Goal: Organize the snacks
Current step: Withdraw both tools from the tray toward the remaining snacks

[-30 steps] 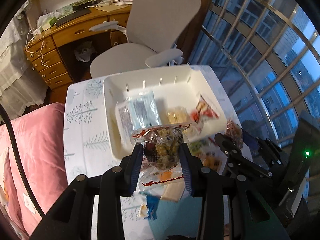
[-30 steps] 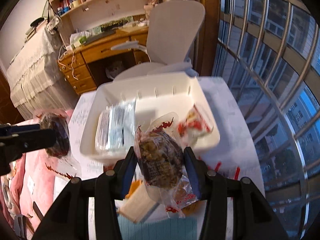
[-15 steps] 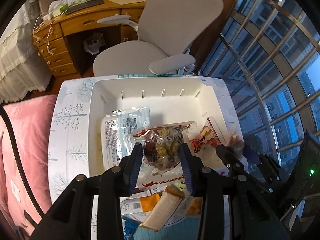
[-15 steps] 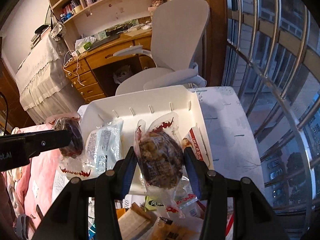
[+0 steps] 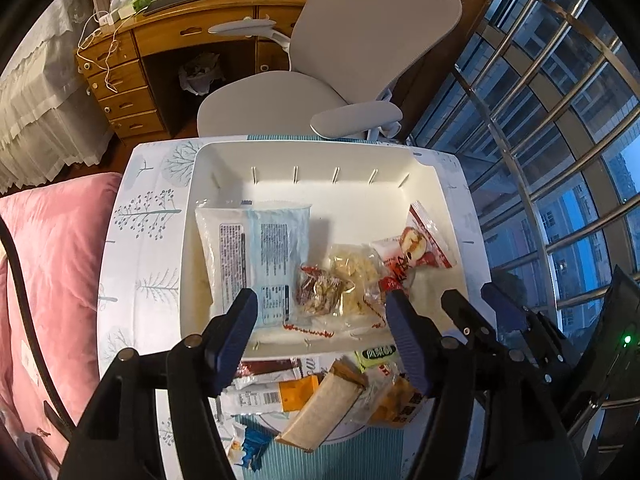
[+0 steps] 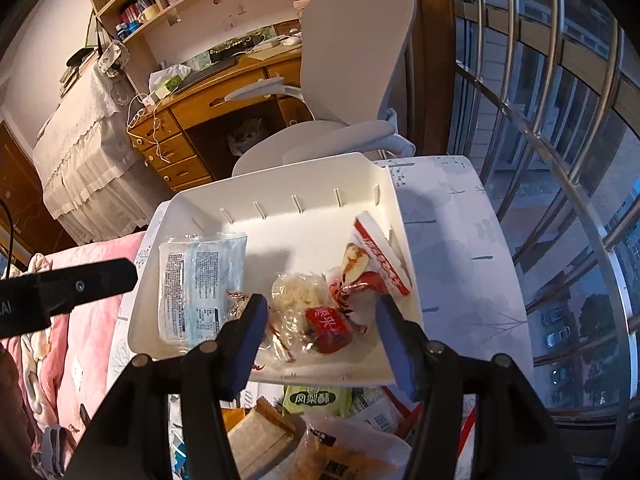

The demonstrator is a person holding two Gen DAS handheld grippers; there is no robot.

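We are letting go of two clear cellophane snack packets over the white plastic bin. The left claw has just been opening and is holding nothing; its nut packet is lying on the bin floor beside the pale blue flat pouch. The right claw is likewise spreading, its packet resting loose between the pads. We judge it best to lift straight up, then fetch the pile on the surface.

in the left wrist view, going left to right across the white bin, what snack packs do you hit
Pale blue pack → clear pack of dark nutty snack → clear pack of pale crisps → red-and-white pack with an apple picture, all inside the white bin.
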